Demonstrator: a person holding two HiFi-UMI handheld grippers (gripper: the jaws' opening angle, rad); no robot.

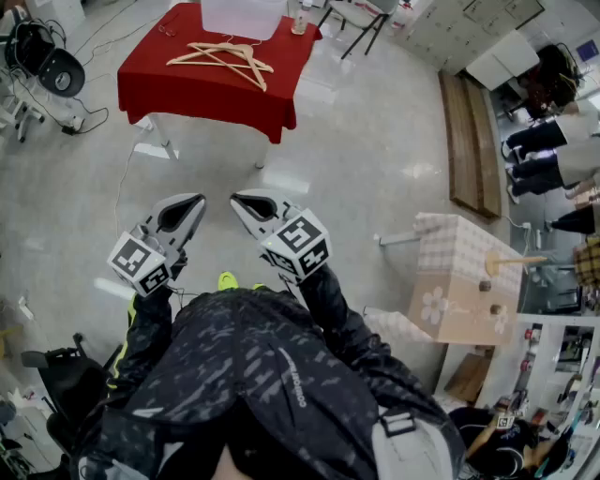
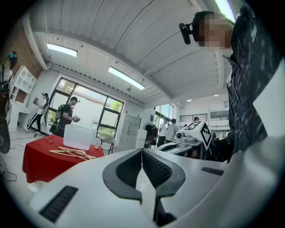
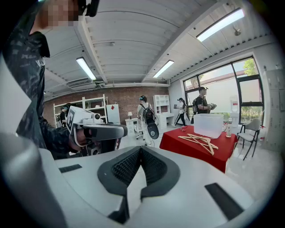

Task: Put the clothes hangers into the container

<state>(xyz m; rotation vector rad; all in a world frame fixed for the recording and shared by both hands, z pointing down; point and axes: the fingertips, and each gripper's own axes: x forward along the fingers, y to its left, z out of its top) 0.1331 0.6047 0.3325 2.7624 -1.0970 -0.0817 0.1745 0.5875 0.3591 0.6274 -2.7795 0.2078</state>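
Head view: both arms tucked in close to the torso, grippers side by side over the floor, tips angled toward each other. Left gripper (image 1: 194, 201) has its jaws together with nothing between them, and the right gripper (image 1: 240, 199) is the same. Wooden hangers (image 1: 223, 58) lie piled on the red table (image 1: 206, 94), well ahead of both grippers, untouched. Clear container (image 1: 244, 17) sits just behind the hangers, at the table's far edge.
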